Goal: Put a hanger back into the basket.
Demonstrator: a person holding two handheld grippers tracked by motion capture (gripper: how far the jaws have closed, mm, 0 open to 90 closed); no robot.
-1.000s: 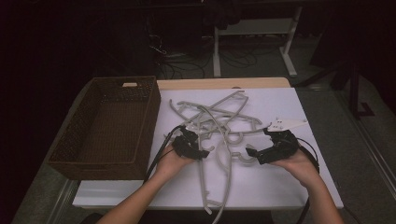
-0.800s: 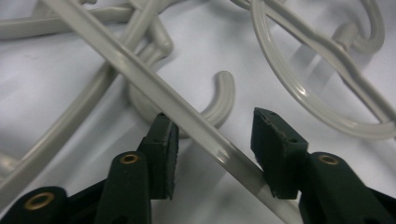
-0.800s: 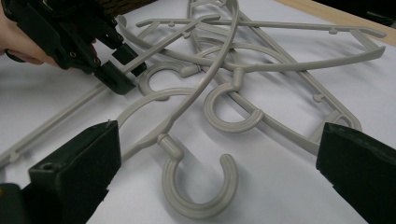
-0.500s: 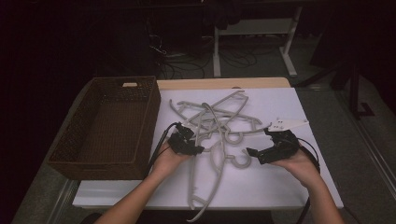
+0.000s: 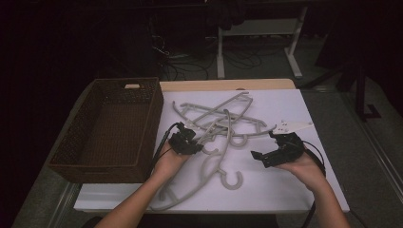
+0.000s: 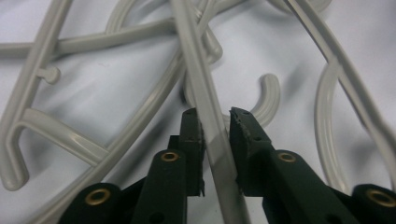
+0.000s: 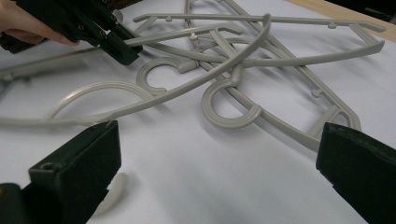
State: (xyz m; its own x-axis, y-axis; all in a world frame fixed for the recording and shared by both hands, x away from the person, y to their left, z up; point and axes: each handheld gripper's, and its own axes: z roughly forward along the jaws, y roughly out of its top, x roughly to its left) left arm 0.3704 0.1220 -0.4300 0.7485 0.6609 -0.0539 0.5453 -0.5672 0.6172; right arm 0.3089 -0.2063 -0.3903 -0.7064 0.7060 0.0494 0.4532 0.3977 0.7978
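Between L gripper (image 6: 215, 123) jaws, just closing: hanger bar (image 6: 205, 98), pinched. Lift slow, untangle from pile. R gripper (image 7: 219, 163) jaws spread, empty.

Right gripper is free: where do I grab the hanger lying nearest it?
Take the near hanger on its straight neck just above the hook, coming from the right gripper's side. That bar lies clear of the pile, and the open fingers span it easily.

Between your left gripper's (image 6: 215, 123) jaws runs one hanger arm (image 6: 205, 98), with the tangled hangers (image 5: 223, 118) ahead of them. The basket (image 5: 107, 123) stands left of those jaws on the table (image 5: 285, 185). Your right gripper's (image 7: 219, 154) jaws face the tangle.
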